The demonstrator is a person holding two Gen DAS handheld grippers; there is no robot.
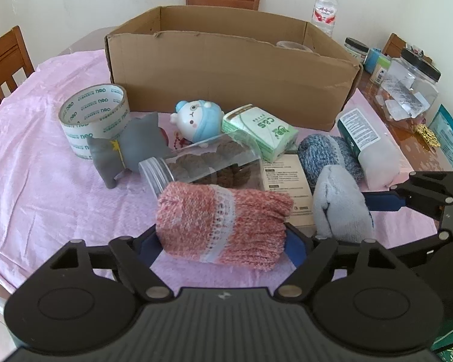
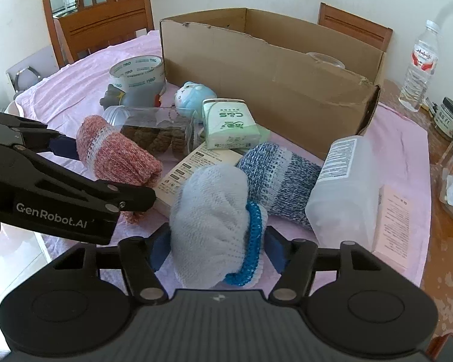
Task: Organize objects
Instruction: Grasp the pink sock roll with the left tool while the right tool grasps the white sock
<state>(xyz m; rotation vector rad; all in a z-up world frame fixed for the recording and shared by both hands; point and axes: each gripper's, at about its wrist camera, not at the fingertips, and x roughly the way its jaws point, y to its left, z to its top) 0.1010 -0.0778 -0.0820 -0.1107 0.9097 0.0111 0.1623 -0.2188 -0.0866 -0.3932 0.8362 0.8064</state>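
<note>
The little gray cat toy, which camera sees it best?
The left wrist view. There the gray cat toy stands in the open beside the tape roll, body and legs showing. In the right wrist view the cat is farther off, partly hidden behind the cookie jar.

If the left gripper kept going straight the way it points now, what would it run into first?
The left gripper already has the pink knitted sock roll between its pads. Straight beyond that, it would likely meet the clear cookie jar lying on its side, though depth is uncertain.
</note>
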